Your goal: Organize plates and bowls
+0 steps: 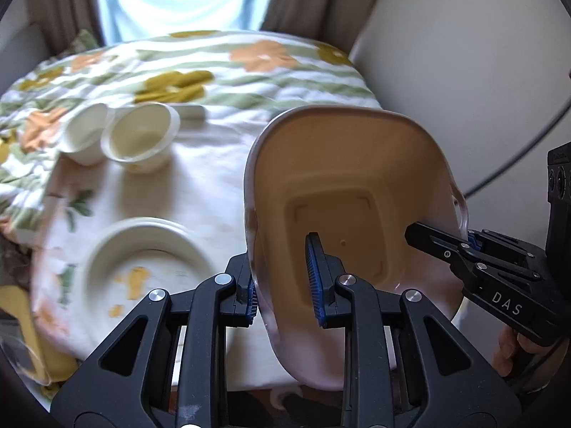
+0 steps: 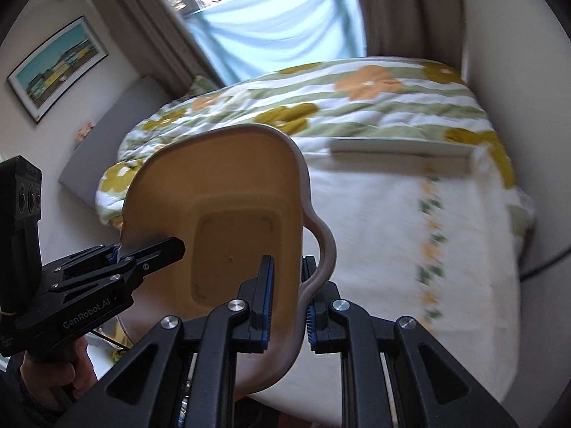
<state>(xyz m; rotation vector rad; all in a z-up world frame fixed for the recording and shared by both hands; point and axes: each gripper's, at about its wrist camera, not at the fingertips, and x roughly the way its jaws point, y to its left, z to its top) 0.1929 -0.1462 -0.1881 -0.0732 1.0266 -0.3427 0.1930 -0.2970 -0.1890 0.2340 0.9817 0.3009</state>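
Bare cloth (image 2: 374, 235) lies open; cups (image 1: 141, 137) and plate (image 1: 150, 260) crowd elsewhere.

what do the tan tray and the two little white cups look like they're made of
Tan tray: probably moulded plastic or silicone, matte. It has soft rounded corners, a paler rim and a pressed-in square recess in its base.

Two white cups: likely thin plastic, slightly glossy, with rolled lips; motion blur leaves it open.
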